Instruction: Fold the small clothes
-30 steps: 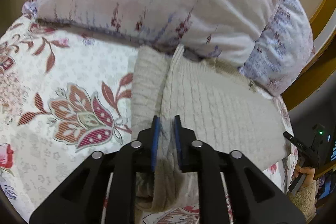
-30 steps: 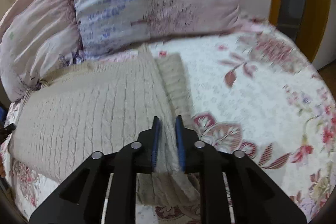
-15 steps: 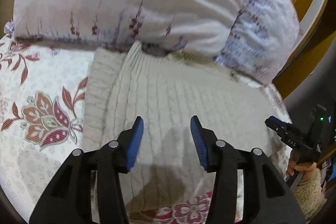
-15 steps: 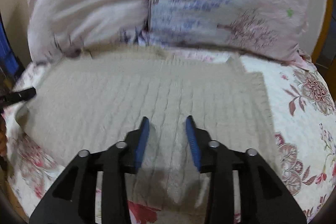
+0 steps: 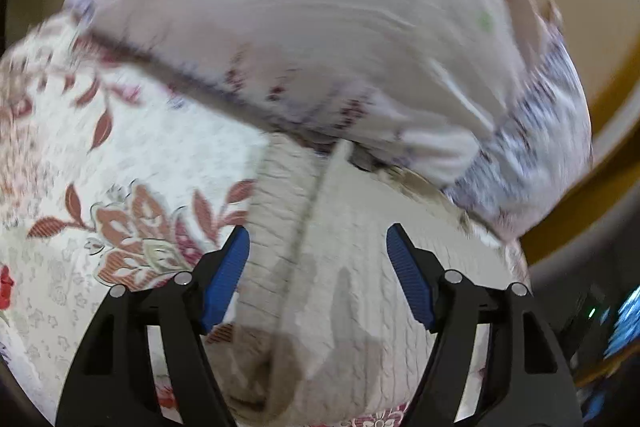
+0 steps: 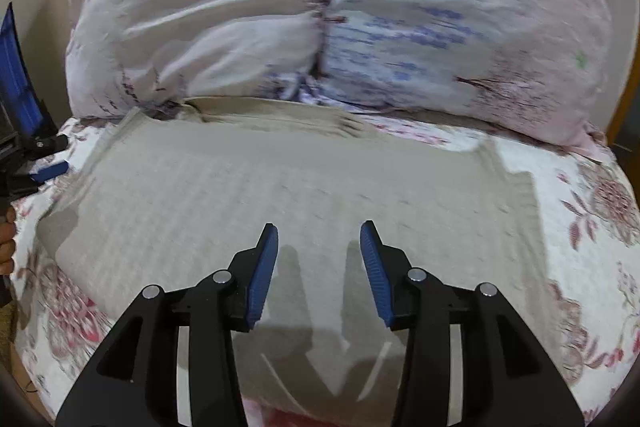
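While both tongs [image 5: 318, 269] [image 6: 319, 267] gape empty, pillows [image 6: 320, 19] hide the blurred sweater's [image 6: 280, 195] far edge

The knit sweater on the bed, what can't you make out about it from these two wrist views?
- Left wrist view: motion blur smears the knit sweater and pillows; stitch detail is lost.
- Both views: its far edge tucks under the pillows.
- Both views: its near edge is hidden behind the open left gripper and right gripper.
- Sleeves, and how many layers are folded, cannot be told.
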Motion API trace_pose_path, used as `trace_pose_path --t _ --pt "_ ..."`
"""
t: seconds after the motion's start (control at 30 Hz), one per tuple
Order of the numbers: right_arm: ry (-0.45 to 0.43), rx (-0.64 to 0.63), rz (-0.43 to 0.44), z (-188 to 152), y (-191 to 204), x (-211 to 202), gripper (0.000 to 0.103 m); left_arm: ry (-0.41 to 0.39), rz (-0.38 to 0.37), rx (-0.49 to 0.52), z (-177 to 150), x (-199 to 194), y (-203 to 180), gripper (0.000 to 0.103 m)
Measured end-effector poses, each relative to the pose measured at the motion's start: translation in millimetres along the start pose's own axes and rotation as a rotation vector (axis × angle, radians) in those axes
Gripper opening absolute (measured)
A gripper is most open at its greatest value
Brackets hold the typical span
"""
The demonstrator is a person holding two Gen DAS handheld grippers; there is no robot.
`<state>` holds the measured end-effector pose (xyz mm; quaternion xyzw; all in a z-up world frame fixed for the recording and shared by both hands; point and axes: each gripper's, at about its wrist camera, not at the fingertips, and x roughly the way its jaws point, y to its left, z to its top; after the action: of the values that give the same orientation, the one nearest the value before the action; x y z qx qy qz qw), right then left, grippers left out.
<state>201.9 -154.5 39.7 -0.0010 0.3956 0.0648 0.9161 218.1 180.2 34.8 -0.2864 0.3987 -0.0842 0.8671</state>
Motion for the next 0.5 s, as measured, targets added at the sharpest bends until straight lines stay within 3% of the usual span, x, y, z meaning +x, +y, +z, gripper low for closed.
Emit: trace_pose_path --t 0.2,0.27,0.33,0.5 --pt "0.003 -0.029 0.052 17 32 17 0.045 0.06 -0.038 -0.143 2 16 26 0.071" --pt "0.014 -0.027 0.057 18 37 24 0.045 0.058 -0.055 -0.153 0 18 27 0.071" --pt "0.081 -0.034 0.039 15 43 39 0.045 0.066 -0.068 -0.153 -1 19 25 0.071" --pt "0.061 -0.057 0.007 11 48 42 0.047 0.078 -0.103 -0.162 -5 24 20 0.071"
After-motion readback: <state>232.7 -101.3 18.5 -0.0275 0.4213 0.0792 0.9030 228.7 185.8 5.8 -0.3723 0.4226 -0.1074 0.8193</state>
